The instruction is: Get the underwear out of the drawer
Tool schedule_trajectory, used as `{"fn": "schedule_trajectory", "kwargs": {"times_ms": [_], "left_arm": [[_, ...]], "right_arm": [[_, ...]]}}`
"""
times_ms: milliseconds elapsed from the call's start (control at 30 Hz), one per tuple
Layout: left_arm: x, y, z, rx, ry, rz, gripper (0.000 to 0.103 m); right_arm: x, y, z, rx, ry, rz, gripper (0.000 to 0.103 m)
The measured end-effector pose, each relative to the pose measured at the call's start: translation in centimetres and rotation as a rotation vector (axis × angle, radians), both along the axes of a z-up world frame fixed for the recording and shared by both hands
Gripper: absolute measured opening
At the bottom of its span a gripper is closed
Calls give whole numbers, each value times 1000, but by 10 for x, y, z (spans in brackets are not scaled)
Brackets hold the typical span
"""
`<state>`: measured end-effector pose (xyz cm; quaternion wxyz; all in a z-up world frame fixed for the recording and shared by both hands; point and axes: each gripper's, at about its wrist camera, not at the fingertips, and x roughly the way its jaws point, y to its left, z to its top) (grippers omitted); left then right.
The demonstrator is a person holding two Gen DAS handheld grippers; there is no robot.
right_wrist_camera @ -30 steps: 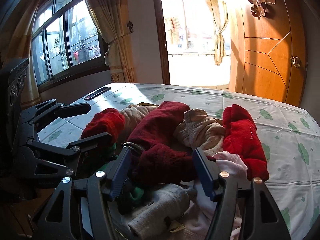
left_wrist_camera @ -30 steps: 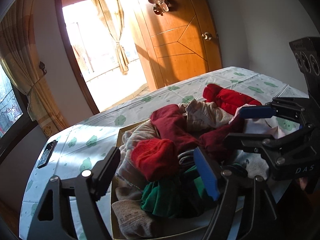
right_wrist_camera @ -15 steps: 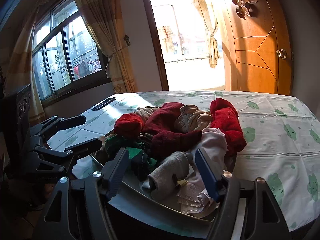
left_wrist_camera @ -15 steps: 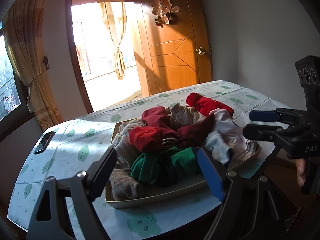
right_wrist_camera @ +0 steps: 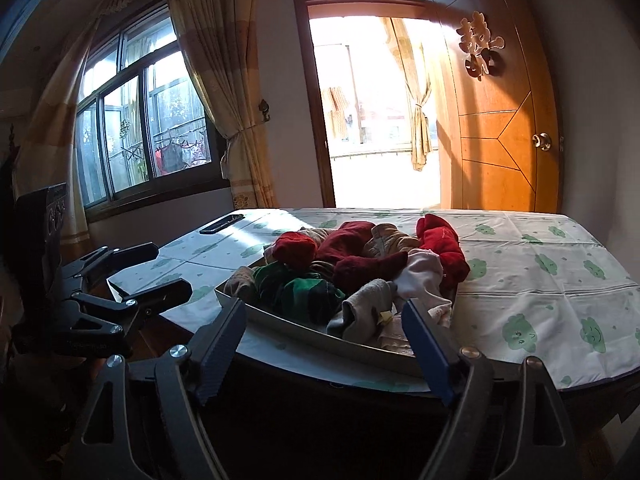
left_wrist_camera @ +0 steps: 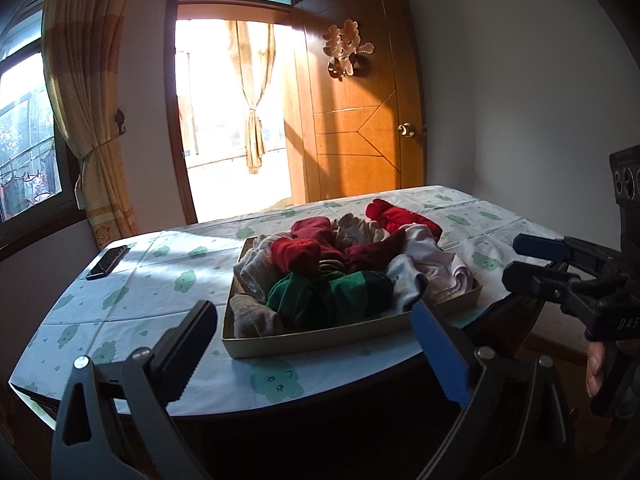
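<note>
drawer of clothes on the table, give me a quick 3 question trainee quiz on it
1. True or false: the left tongs hold a garment from the drawer.
2. Which garment lies nearest the drawer's front edge in the left wrist view? A) green and dark striped garment B) bright red garment C) pale pink garment
3. Fill in: the dark phone lies on the ______, apart from the drawer.

Key: 1 false, both the left and right tongs are open and empty. 2 A. 3 tablecloth.
</note>
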<state>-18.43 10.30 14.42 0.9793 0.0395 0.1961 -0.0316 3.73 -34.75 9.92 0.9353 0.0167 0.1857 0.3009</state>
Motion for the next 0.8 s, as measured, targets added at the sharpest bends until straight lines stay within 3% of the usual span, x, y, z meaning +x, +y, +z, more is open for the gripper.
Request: {"fn": "schedule_trajectory", "kwargs": {"times_ms": [800], "left_arm": [[-7, 2, -7, -21, 13, 25, 103]], "right_arm": [[-20, 10, 6, 22, -41, 27, 82]]}}
